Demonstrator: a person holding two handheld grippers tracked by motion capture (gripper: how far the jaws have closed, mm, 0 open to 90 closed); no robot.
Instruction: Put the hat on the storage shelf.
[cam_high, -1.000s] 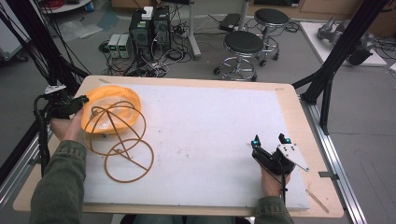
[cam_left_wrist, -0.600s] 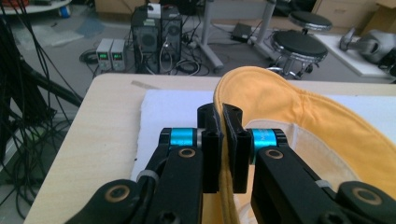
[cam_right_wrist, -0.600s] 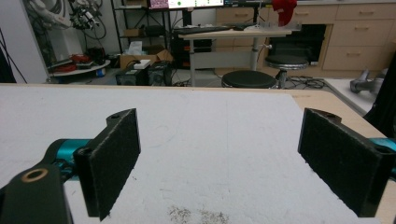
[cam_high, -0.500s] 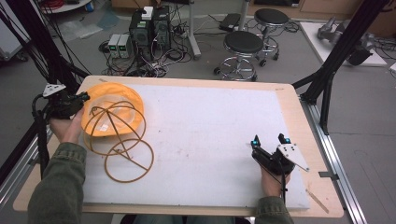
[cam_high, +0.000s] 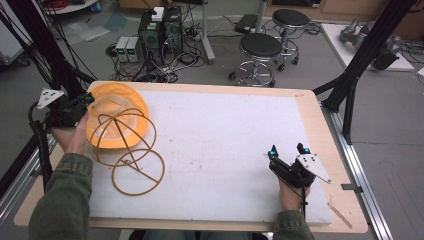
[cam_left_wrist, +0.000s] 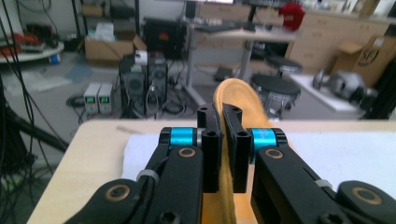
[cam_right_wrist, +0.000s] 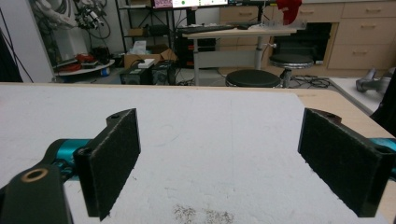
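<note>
An orange fabric disc (cam_high: 114, 102) with tan wire hoops (cam_high: 138, 173) attached lies at the far left of the white mat (cam_high: 225, 125). My left gripper (cam_high: 86, 100) is shut on the disc's left rim and holds that side raised. In the left gripper view the orange rim (cam_left_wrist: 233, 93) rises between the closed jaws of my left gripper (cam_left_wrist: 223, 140). My right gripper (cam_high: 287, 150) rests low over the mat near the front right, open. In the right gripper view my right gripper (cam_right_wrist: 219, 158) has only bare mat between its pads (cam_right_wrist: 114, 158).
The mat covers most of a wooden table (cam_high: 320, 120), whose bare border runs all around. Beyond the far edge stand two stools (cam_high: 260, 47) and computer boxes with cables (cam_high: 160, 30) on the floor. Black frame posts (cam_high: 365, 55) rise at both sides.
My left gripper has risen a little and drifted toward the far edge, tilting the orange disc's rim higher. The right gripper has kept still.
</note>
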